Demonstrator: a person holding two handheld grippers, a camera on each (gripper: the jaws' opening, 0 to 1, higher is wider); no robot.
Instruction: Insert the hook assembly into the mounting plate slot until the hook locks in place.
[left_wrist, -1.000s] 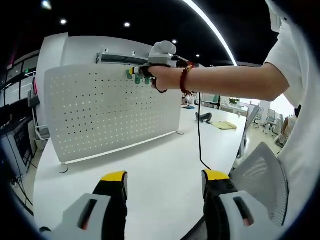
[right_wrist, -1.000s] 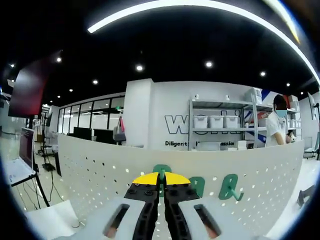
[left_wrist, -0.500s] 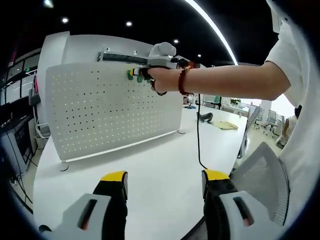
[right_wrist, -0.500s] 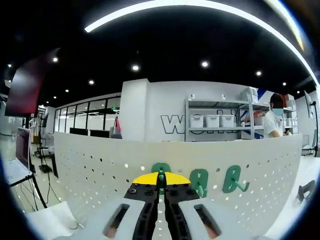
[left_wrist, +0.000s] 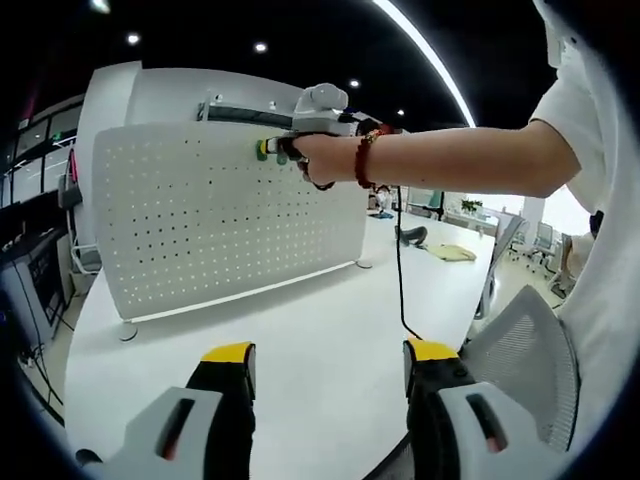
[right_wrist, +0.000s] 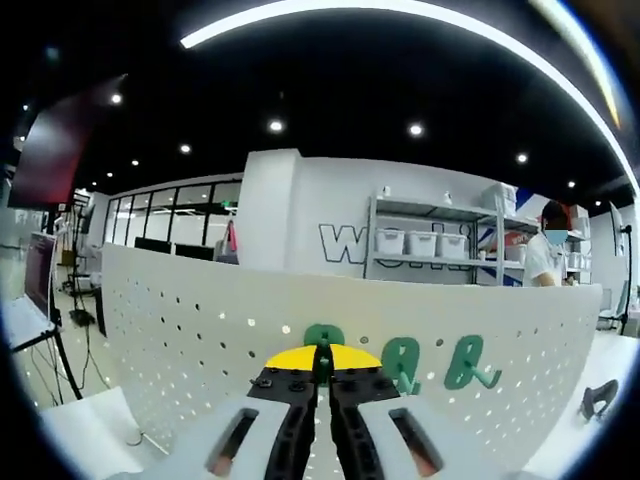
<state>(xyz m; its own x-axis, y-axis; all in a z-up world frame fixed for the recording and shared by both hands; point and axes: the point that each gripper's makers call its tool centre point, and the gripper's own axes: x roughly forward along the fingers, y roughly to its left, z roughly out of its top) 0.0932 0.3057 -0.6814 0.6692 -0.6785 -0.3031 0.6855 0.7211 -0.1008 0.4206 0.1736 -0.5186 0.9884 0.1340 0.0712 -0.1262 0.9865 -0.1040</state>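
A white perforated mounting plate (left_wrist: 220, 210) stands upright on the table. In the left gripper view a person's hand holds my right gripper (left_wrist: 268, 150) against the plate's top edge, with a bit of green showing at its tip. In the right gripper view my right gripper (right_wrist: 322, 358) is shut on a green hook (right_wrist: 321, 338), pressed at the plate (right_wrist: 180, 320). Two more green hooks (right_wrist: 403, 360) (right_wrist: 466, 362) hang on the plate just to the right. My left gripper (left_wrist: 330, 352) hovers open over the table, well back from the plate, holding nothing.
The white table (left_wrist: 300, 330) stretches in front of the plate. A black cable (left_wrist: 399, 260) drops from the right gripper. A mesh chair back (left_wrist: 520, 340) sits at the right. Behind the plate are shelves with bins (right_wrist: 430, 245) and a person (right_wrist: 548, 262).
The right gripper has shifted a little up and left along the plate's top edge, still shut on its hook. The left gripper has stayed put and open.
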